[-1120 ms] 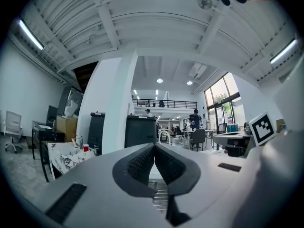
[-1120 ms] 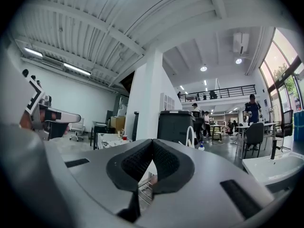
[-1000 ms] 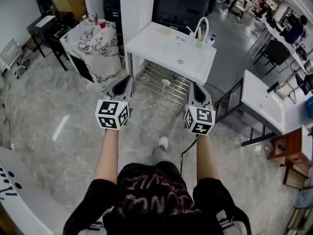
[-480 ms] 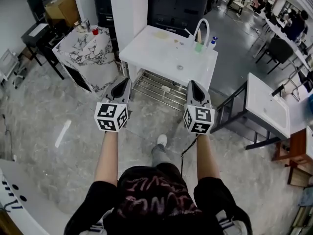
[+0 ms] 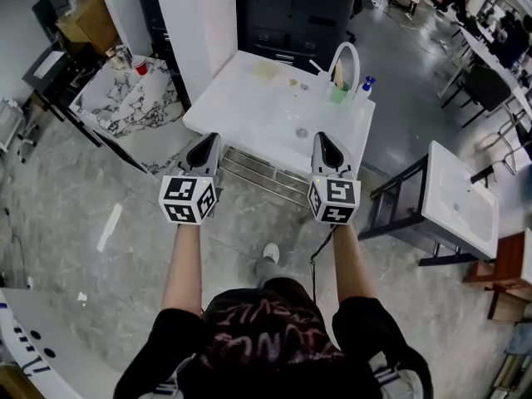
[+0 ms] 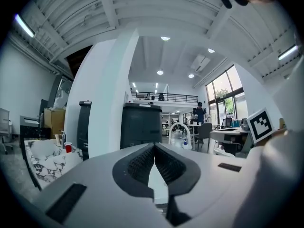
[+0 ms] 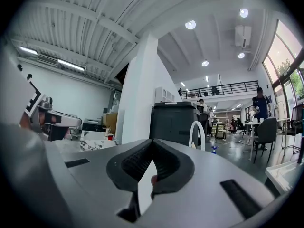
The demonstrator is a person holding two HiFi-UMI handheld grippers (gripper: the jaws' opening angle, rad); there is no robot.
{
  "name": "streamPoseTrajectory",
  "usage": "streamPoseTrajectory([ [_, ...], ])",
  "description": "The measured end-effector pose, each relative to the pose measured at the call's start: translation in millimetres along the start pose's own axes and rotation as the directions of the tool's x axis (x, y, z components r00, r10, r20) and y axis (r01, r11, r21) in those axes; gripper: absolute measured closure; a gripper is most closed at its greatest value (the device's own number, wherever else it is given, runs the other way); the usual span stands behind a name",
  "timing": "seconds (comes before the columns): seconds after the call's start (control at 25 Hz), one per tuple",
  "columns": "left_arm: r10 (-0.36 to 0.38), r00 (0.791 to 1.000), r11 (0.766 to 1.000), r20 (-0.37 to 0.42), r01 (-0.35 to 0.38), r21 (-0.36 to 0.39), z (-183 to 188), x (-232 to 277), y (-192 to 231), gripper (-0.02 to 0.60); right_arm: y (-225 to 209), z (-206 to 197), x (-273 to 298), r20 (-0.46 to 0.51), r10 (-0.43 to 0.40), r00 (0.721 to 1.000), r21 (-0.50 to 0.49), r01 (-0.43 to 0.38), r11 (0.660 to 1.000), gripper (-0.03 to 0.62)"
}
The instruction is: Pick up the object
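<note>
A white sink table (image 5: 249,110) stands ahead of me, with a white curved faucet (image 5: 345,56), a green cup (image 5: 337,94) and a small blue bottle (image 5: 364,84) at its far right. A pale yellowish thing (image 5: 268,71) and some small bits lie near its far edge; which one the task means I cannot tell. My left gripper (image 5: 208,140) (image 6: 154,146) and right gripper (image 5: 320,138) (image 7: 152,141) are held side by side at the table's near edge. Both are shut with nothing between the jaws.
A marble-topped table (image 5: 125,110) with a red cup (image 5: 140,63) stands at the left beside a white pillar (image 5: 195,23). A black cabinet (image 5: 299,15) is behind the sink table, a wire rack (image 5: 266,173) under it. Another white sink table (image 5: 461,202) stands at the right.
I have moved closer to the white sink table, which now reaches the gripper tips in the head view. Both grippers stay shut and level.
</note>
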State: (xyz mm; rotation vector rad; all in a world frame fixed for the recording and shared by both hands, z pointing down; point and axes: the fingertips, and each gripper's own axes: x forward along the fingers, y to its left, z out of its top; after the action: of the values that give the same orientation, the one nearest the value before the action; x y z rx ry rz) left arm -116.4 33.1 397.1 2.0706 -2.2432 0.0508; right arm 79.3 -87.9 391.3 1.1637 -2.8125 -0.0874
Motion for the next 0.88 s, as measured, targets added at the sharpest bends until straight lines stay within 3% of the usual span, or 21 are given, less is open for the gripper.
streamPoseTrajectory([
  [0.32, 0.018, 1.000, 1.000, -0.020, -0.017, 0.013, 11, 101, 18, 0.566, -38, 1, 98, -0.008, 0.052, 0.999, 0.011, -0.052, 0.999, 0.580],
  [0.88, -0.013, 1.000, 1.000, -0.023, 0.013, 0.027, 25, 197, 47, 0.565, -61, 0, 187, -0.020, 0.054, 0.998, 0.026, -0.053, 0.998, 0.581],
])
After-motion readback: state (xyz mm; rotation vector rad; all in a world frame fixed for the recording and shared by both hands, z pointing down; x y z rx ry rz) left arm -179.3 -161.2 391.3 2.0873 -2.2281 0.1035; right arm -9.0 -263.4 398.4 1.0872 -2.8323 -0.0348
